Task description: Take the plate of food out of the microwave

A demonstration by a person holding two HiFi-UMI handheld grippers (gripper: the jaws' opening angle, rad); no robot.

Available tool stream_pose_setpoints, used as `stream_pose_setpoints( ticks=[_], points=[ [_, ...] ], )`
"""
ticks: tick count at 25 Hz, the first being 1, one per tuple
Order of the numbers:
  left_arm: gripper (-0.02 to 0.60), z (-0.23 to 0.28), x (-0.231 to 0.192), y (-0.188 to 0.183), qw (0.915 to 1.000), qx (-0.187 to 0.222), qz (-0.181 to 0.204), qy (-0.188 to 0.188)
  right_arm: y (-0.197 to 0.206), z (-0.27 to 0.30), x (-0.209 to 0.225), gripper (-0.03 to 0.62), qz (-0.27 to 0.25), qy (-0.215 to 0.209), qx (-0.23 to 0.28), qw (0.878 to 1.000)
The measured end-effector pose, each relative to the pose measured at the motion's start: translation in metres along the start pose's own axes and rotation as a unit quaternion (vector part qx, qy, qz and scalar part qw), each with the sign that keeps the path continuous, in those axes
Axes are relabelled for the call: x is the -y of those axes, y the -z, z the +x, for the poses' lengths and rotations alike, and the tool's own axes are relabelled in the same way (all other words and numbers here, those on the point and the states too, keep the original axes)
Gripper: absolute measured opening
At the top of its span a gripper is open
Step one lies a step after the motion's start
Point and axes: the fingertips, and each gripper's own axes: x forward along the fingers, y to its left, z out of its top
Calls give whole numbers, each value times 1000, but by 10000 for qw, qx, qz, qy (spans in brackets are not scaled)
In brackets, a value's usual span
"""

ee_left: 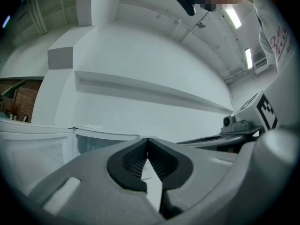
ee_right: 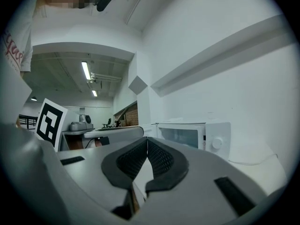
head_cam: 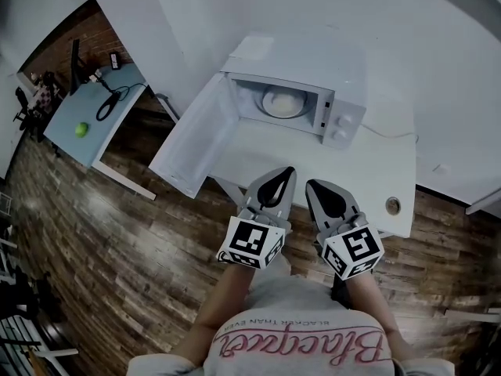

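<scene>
**Clerk:** Item one, the tools?

**Me:** Left tool (head_cam: 287, 172): jaws together, nothing in them. Right tool (head_cam: 312, 185): likewise closed and empty. I hold both side by side at the near edge of the counter (head_cam: 376, 171), well short of the microwave (head_cam: 341, 122).

**Clerk:** Item two, the plate?

**Me:** Plate (head_cam: 282, 102): lying flat inside the microwave's cavity, with the door (head_cam: 196, 135) swung wide to the left. It lies straight ahead of my left tool and a little left of my right one. I judge the left tool to be the nearer.

**Clerk:** Anything unaccounted for?

**Me:** The food. The plate shows only as a pale disc, and I cannot make out its contents. Neither tool's own view shows the plate. There is also a small round thing (head_cam: 393, 205) near the counter's right corner, unidentified.
</scene>
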Motion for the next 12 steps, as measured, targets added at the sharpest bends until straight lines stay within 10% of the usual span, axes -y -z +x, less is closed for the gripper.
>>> stream_pose_setpoints(
  ticks=[12],
  points=[
    [6, 46, -67, 14, 9937, 124, -1035, 410, 10, 72, 23, 12, 19, 166, -336, 9993]
  ],
)
